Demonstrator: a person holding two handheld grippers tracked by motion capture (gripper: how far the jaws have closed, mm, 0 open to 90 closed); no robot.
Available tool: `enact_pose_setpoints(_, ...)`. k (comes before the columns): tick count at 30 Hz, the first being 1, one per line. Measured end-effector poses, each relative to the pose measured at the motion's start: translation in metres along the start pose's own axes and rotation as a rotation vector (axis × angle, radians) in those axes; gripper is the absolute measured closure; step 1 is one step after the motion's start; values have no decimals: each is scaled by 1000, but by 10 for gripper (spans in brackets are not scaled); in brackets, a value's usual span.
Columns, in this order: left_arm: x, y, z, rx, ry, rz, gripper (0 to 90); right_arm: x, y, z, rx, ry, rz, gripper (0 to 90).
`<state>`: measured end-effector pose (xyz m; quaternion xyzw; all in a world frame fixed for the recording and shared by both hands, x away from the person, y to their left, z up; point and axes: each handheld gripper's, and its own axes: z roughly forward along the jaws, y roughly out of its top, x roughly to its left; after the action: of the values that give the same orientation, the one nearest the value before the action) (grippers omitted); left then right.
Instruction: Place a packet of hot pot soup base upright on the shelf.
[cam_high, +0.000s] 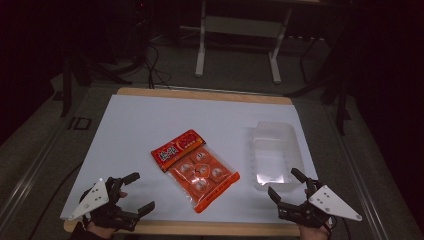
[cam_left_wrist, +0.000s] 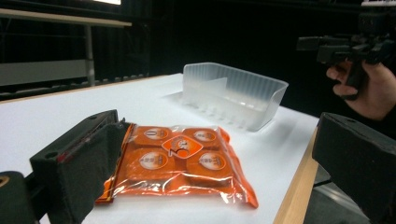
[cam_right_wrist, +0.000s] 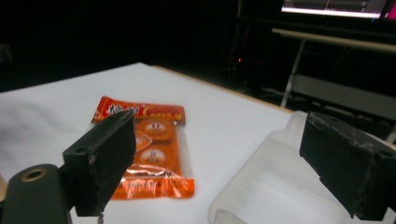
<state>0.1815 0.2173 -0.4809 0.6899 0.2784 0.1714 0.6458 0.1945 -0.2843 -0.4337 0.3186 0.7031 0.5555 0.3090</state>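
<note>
An orange snack bag with a red header and several round pieces inside lies flat at the middle of the white table top. To its right stands an empty clear plastic tub. My left gripper hovers open at the near left corner, apart from the bag. My right gripper stands open at the near right, just in front of the tub. The left gripper view looks between wide jaws at the bag and the tub. In the right gripper view the bag lies ahead on the left and the tub on the right.
The table has a wooden rim along its far and near edges. A white desk frame and cables stand on the dark floor beyond. The person's other hand holds the right gripper at the upper right of the left gripper view.
</note>
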Motion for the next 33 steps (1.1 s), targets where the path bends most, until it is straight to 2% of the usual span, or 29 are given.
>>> enact_pose_setpoints(2,-1,1,0,29,-2,11,17,0,0,1,7,-2,-3,107)
enact_pose_setpoints(4,-1,1,0,32,-3,12,17,0,0,2,22,7,-5,107)
enact_pose_setpoints(5,-2,3,1,74,25,35,17,3,1,2,29,32,-19,107)
enact_pose_setpoints(6,-2,3,1,86,20,45,17,4,1,2,23,41,-26,107)
enact_pose_setpoints(11,-3,3,2,116,-7,39,17,7,1,2,24,54,-35,107)
enact_pose_setpoints(16,-8,7,4,126,-51,42,17,8,2,2,23,65,-39,107)
enact_pose_setpoints(18,-10,9,5,125,-73,35,17,10,2,3,29,62,-58,107)
enact_pose_setpoints(23,-17,16,11,142,-107,57,17,15,3,5,36,80,-71,106)
enact_pose_setpoints(27,-16,23,14,151,-95,62,17,18,4,6,39,96,-83,106)
enact_pose_setpoints(33,-10,35,19,139,-97,62,18,19,6,6,30,113,-78,106)
